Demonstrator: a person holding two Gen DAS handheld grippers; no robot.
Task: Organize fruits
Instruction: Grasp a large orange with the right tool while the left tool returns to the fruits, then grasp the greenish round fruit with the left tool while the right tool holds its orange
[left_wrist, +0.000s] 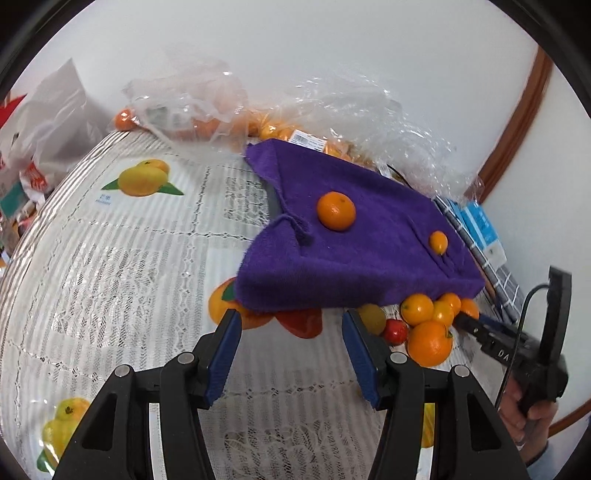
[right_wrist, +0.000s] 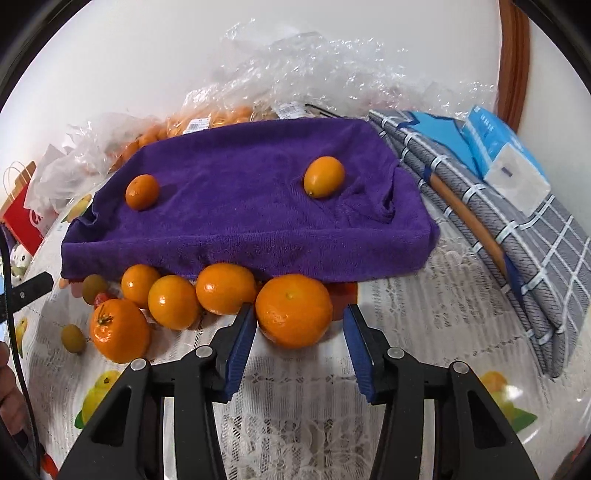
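Note:
A purple towel (right_wrist: 240, 210) (left_wrist: 369, 254) covers a raised flat box on the table. On it lie a small mandarin (right_wrist: 142, 192) (left_wrist: 336, 211) and an oval kumquat (right_wrist: 324, 176) (left_wrist: 438, 242). Along its front edge sits a row of oranges (right_wrist: 173, 302) (left_wrist: 430, 341), with a red fruit (left_wrist: 395, 331) and olive-yellow ones (right_wrist: 73, 338). My right gripper (right_wrist: 298, 317) is open around the biggest orange (right_wrist: 293, 310); the left pad is at its skin, the right pad stands off. My left gripper (left_wrist: 291, 321) is open over bare tablecloth before the towel, holding nothing.
Clear plastic bags (right_wrist: 295, 66) holding more oranges lie behind the towel against the white wall. A folded grey plaid cloth (right_wrist: 517, 229) and a blue tissue pack (right_wrist: 506, 158) lie to the right. A red paper bag (right_wrist: 26, 218) stands at the left. The lace tablecloth (left_wrist: 129, 266) has printed fruit.

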